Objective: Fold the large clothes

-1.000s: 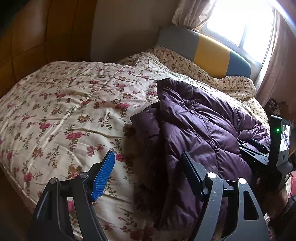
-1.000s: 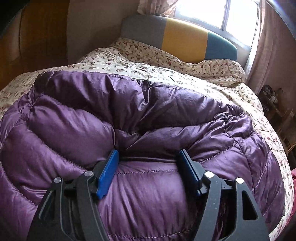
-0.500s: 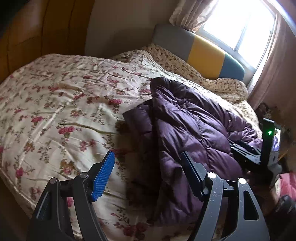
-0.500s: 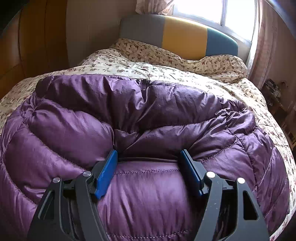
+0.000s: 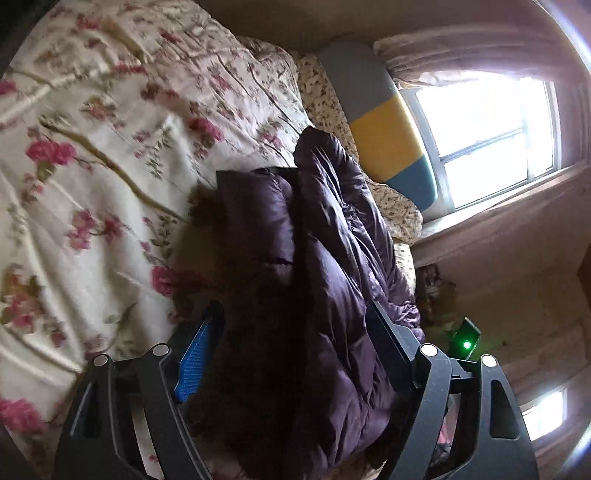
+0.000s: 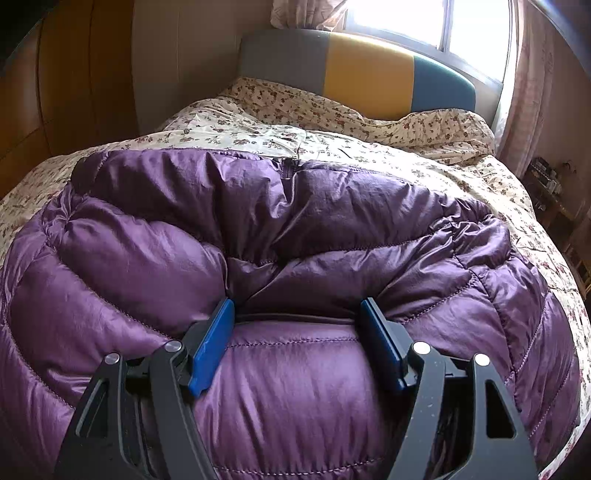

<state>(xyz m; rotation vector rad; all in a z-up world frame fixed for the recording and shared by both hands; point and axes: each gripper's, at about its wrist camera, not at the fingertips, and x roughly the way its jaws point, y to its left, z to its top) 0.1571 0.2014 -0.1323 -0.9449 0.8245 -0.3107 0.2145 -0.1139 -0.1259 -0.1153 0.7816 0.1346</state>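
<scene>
Right gripper (image 6: 297,321) spread wide, pressed onto purple down jacket (image 6: 295,240) – likely pinning fold; left gripper (image 5: 291,336) wide, empty, hovering – free to regrasp

Home bedroom: floral-quilted bed (image 6: 332,122), padded headboard (image 6: 369,85), window (image 6: 472,33).

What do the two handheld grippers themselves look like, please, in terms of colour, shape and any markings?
Both look alike. The left gripper and right gripper have matte black angular linkage arms with cut-out slots and round silver pivot pins. Each carries flat paddle fingers faced with ribbed blue pads. No cables or sleeves show. A green light glows on a black device behind the left gripper's finger.
</scene>
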